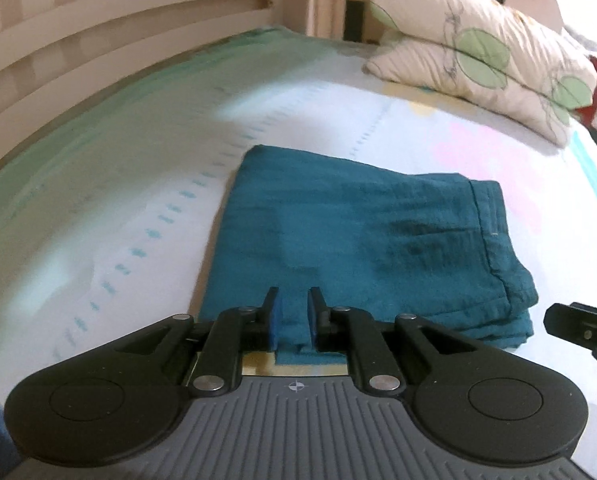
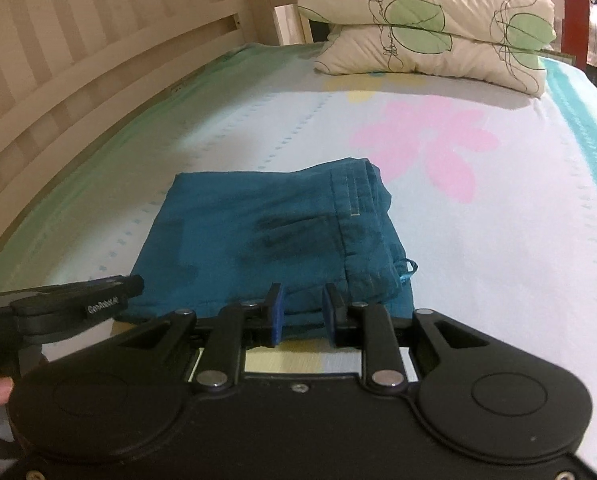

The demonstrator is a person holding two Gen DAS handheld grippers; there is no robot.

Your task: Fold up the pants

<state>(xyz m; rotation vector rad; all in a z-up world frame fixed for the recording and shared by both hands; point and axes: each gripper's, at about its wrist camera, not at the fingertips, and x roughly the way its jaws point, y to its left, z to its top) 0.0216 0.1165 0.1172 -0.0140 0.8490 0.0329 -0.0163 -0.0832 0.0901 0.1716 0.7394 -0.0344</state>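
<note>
We find the teal pants (image 1: 362, 236) lying folded into a compact rectangle on the bed (image 1: 98, 200), on a white sheet printed with pink flowers and rows of small blue marks. In the right wrist view the pants (image 2: 258, 240) show a waistband along their right edge, with a small loop of cord sticking out beside it.

The left tool (image 1: 292, 320) sits at the near edge of the folded stack. Its blue pads (image 1: 274, 322) stand a little apart, and a narrow ridge of teal fabric rises between them; we cannot tell whether the pads actually pinch it. The right tool (image 2: 301, 312) sits at the near edge by the waistband end, its jaws parted with cloth showing in the gap and no clear contact on either pad.

Each tool shows in the other's view: the right one (image 1: 578, 324) at the right margin just beside the stack, the left one (image 2: 78, 304) at the left margin, touching or nearly touching the near corner of the pants.

Two stacked pillows (image 2: 430, 28) with green leaf prints rest at the head of the bed, well apart from the pants. A pale wooden slatted rail (image 2: 98, 40) runs along the left side.
</note>
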